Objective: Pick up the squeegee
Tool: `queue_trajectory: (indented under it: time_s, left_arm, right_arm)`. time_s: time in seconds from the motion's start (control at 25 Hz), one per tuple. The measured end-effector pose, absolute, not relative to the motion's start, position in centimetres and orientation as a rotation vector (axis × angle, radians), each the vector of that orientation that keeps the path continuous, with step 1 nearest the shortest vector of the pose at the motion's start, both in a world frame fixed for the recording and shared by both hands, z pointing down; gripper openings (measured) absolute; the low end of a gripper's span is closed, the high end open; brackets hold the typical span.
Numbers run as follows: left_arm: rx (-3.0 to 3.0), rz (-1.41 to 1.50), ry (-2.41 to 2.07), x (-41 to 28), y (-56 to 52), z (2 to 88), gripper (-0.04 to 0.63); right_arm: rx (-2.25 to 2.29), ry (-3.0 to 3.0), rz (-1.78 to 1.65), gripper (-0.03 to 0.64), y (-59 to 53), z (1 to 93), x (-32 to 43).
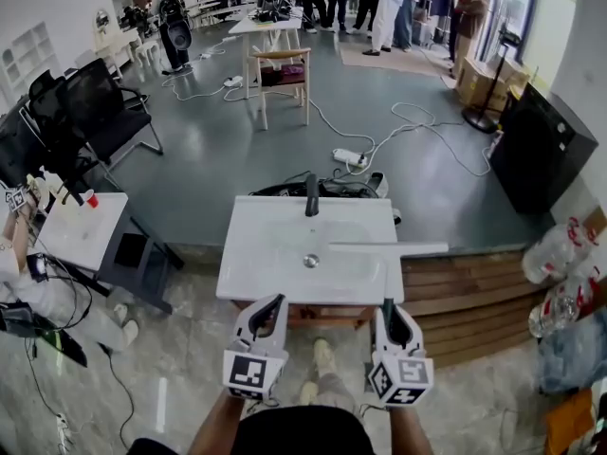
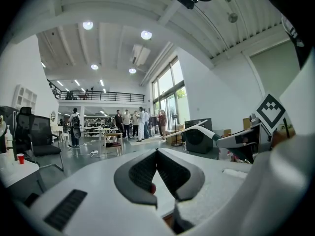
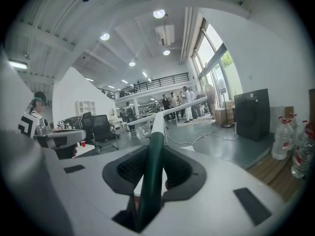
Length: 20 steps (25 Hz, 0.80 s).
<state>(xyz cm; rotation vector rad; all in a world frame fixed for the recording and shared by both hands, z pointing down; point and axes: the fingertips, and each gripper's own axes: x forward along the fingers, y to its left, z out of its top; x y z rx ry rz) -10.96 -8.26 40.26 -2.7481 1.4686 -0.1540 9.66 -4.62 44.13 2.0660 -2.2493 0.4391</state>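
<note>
My right hand-held gripper is clamped on the green handle of the squeegee. The handle runs straight out between the jaws, then turns into a white neck with the long blade set crosswise at the far end. From above, that blade sits ahead of the right hand-held gripper, over the right part of the white bench and sticking out past its edge; I cannot tell whether it touches the surface. My left hand-held gripper is just to the left, its jaws together on nothing. I judge the squeegee light and stiff, but lopsided: the wide blade far from my grip will want to droop or swing. The smooth round handle could also roll between the pads. A grip low on the handle suits it, squeezed firmly, with the blade kept level.
</note>
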Motion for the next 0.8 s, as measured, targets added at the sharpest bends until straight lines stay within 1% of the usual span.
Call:
queue_trajectory:
  time_s: [0.16, 0.52, 0.68, 0.8]
  left_arm:
    - [-2.796, -0.225, 1.497, -11.1, -7.9, 41.2, 0.002]
    - [-2.754, -0.158, 1.469, -10.4, -8.4, 40.3, 0.002]
    - [-2.802, -0.228, 1.501, -10.3, -8.1, 41.4, 0.002]
    - [-2.784, -0.198, 1.494, -10.2, -8.4, 41.2, 0.002]
  right_arm:
    - [2.065, -2.249, 0.432, 0.091, -4.7, 44.2, 9.7]
    - [2.057, -2.248, 0.43, 0.091, -5.0, 44.1, 10.2]
    - [2.06, -2.242, 0.43, 0.091, -5.0, 44.4, 10.5]
    - [2.056, -2.242, 0.434, 0.091, -5.1, 44.6, 10.5]
